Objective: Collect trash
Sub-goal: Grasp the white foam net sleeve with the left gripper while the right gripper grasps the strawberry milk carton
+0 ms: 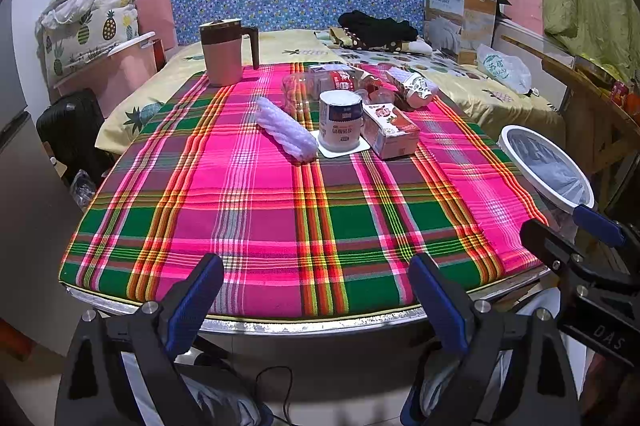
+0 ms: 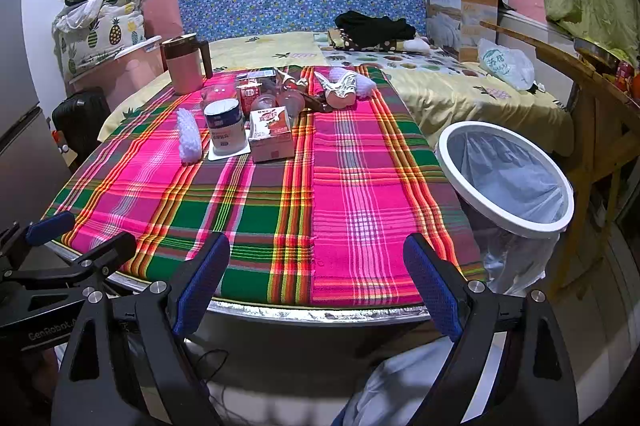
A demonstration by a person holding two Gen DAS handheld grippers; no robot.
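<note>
From the left wrist view, the left gripper hangs at the near edge of the table, jaws spread wide with nothing between them — only plaid cloth beneath. The trash sits in a cluster toward the far end: a white foam sleeve lying on its side, just beside a white paper cup standing on a coaster, and a pink carton touching the cup's other side. Behind them, crumpled wrappers and a clear plastic container. A pink jug stands apart at the far left. The white-rimmed bin peeks in off the table's right edge, and the right gripper pokes in there too.

Over to the right wrist view — the right gripper is likewise gaping, empty, at the near edge. The bin shows fully here, lined with a clear bag, standing just beside the table's right side. The cup, carton and foam sleeve lie well ahead, left of centre.
</note>
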